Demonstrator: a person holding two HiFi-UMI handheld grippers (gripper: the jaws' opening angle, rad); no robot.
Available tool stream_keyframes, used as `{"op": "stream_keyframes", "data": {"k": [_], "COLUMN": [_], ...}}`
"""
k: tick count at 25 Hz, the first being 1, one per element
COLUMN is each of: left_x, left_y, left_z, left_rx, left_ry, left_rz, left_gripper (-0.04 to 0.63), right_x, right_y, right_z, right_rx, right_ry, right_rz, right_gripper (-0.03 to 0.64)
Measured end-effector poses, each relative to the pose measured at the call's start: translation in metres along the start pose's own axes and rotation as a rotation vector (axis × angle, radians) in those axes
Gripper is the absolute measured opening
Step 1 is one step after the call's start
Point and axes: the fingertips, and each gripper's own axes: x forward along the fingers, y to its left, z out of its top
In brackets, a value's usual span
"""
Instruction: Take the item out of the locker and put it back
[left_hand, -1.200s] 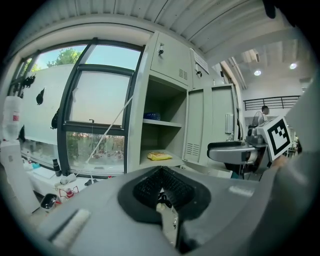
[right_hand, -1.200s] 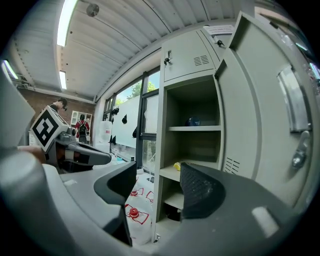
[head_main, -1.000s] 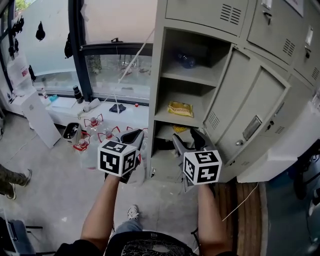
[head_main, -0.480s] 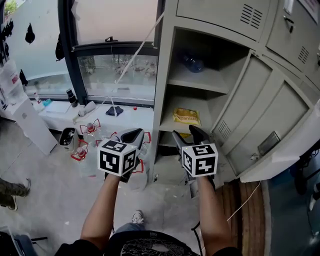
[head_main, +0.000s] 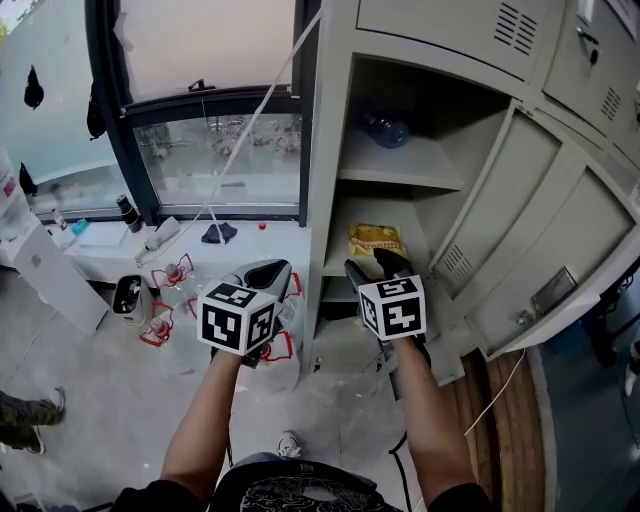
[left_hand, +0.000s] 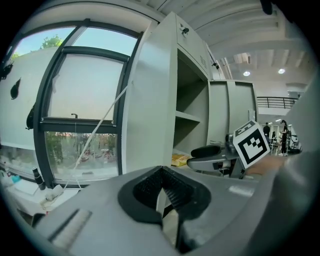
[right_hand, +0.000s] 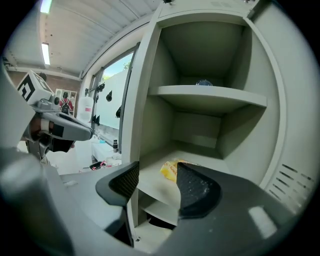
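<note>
Yellow snack packet (head_main: 374, 238) lies flat on middle shelf (head_main: 338, 258) of open locker (head_main: 325, 150), not yet touched. Right gripper (head_main: 372, 266) just before it, jaws spread, empty, aimed at packet. Left gripper (head_main: 262, 272) outside locker, jaws pressed together, empty. Suggest: enter level above shelf lip, straddle near edge, close gently, since film likely slips.

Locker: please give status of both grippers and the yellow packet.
Left gripper shut, empty. Right gripper open, empty, facing open locker. Yellow packet on middle shelf, untouched. Nothing in the way.
</note>
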Motion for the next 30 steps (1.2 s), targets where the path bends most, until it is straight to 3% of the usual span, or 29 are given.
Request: {"op": "stream_keyframes", "data": {"k": [10,19,30], "left_x": [0.027,0.039,0.039], "left_y": [0.016,0.029,0.031], "left_z": [0.004,0.004,0.004], "left_rx": [0.035,0.035,0.036], "left_ry": [0.02,0.024,0.024], "left_rz": [-0.075,-0.089,-0.095], "left_gripper": [0.002,0.002,0.002], "right_x": [0.039,0.061,0.06], "right_y": [-0.011,-0.013,-0.019], "right_z": [-0.009,-0.015,-0.016], "right_rx": [-0.03,-0.114,-0.144], "right_ry": [0.072,0.129,0.138], "right_rz": [-0.058,-0.08,-0.127], "right_gripper": [0.245,0.232,0.102]}}
